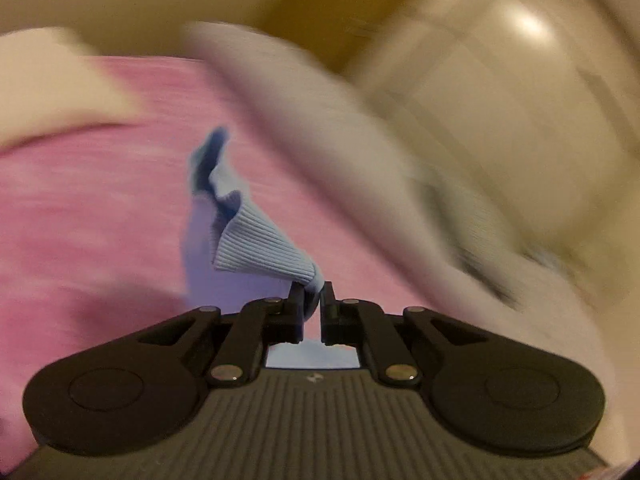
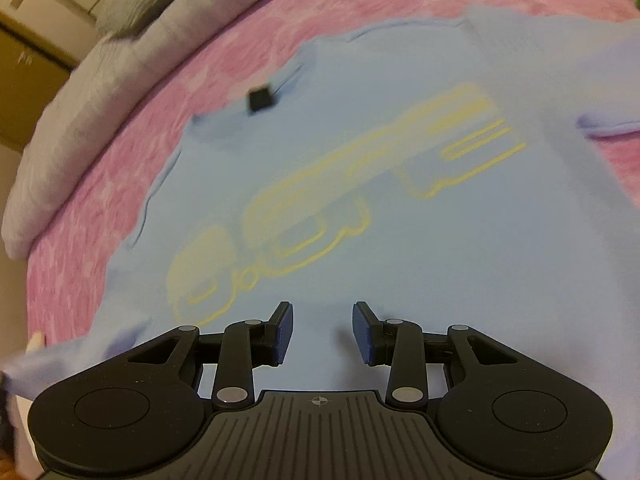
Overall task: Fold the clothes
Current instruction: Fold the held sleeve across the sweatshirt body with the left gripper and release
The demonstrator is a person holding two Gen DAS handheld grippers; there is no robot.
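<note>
A light blue sweatshirt (image 2: 400, 208) with yellow lettering lies spread flat on a pink bed cover (image 2: 132, 152). A small black tag (image 2: 262, 98) sits near its collar. My right gripper (image 2: 322, 316) hovers just above the shirt's lower part, open, with nothing between its fingers. In the left wrist view my left gripper (image 1: 311, 292) is shut on the ribbed cuff (image 1: 260, 240) of the blue sleeve. The sleeve hangs lifted off the pink cover (image 1: 100, 220). The left wrist view is blurred.
A grey quilt (image 2: 100, 80) runs along the bed's far edge, and it shows as a grey blanket (image 1: 300, 100) in the left wrist view. A white pillow (image 1: 48, 80) lies at the upper left there. Pale cabinets (image 1: 500, 100) stand beyond the bed.
</note>
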